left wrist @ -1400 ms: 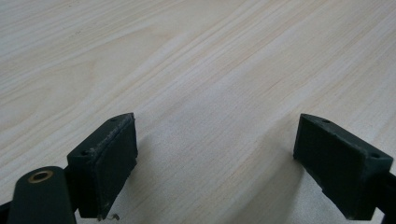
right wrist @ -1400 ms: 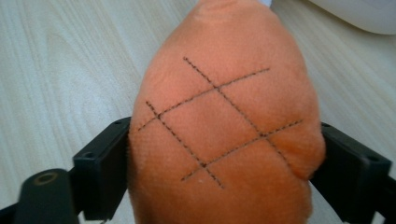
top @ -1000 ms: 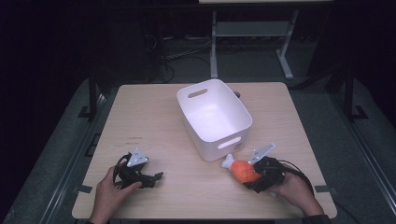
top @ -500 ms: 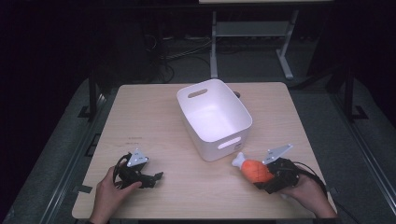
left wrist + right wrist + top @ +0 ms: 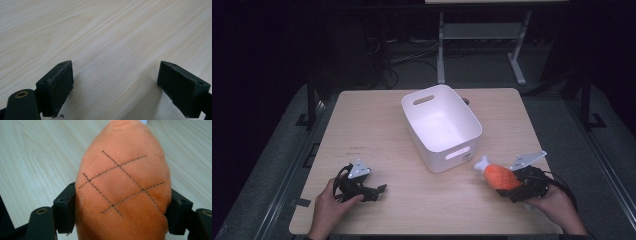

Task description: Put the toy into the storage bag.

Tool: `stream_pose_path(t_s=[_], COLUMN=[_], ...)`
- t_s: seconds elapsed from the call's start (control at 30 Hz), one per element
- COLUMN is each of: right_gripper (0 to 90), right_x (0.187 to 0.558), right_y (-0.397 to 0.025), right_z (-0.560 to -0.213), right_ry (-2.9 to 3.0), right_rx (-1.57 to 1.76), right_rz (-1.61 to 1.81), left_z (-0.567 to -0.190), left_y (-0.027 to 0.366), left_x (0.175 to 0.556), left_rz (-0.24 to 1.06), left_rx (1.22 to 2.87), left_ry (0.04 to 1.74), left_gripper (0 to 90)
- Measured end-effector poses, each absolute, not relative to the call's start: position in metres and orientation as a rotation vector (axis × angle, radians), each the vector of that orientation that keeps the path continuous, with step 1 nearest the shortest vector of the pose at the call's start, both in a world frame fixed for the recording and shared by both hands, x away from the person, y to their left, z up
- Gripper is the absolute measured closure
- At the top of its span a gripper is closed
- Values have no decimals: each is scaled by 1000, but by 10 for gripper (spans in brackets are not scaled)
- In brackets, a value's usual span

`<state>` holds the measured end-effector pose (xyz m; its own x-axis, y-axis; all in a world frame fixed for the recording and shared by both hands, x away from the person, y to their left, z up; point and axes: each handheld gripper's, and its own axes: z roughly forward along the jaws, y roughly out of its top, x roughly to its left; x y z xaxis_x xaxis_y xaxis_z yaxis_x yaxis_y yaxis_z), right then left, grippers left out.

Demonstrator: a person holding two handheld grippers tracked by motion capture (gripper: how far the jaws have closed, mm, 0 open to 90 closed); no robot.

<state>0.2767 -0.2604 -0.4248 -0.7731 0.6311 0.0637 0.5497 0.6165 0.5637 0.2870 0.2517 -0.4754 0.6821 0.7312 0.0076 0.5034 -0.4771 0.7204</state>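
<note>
While gripped at its fat end by the right gripper (image 5: 512, 186), orange plush toy (image 5: 501, 176) lying on the tabletop (image 5: 377, 130), long axis aimed up-left, white tip toward the white bin (image 5: 441, 126). Fingers (image 5: 64, 208) pressed into both its sides. Left gripper (image 5: 371, 191) resting, fingers (image 5: 56, 86) wide apart, holding nothing.

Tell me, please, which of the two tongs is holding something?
The right tongs, near the white tub, grip an orange plush toy; the left tongs rest open on the bare table.
</note>
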Motion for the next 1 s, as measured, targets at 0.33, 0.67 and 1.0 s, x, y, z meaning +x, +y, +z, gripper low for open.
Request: stream_pose_path(t_s=[0.33, 0.67, 1.0], right_gripper=[261, 261, 261], right_x=[282, 288, 293], right_y=[-278, -285, -288], right_z=[-416, -404, -387], right_ry=[2631, 2593, 2545], right_rx=[1054, 1068, 1057], right_rz=[951, 1006, 1078], left_z=[-475, -475, -475], left_y=[252, 252, 252], left_x=[287, 287, 287], left_rz=[411, 409, 411], left_rx=[2180, 2178, 2179], left_ry=[943, 945, 944], left_gripper=[126, 126, 126])
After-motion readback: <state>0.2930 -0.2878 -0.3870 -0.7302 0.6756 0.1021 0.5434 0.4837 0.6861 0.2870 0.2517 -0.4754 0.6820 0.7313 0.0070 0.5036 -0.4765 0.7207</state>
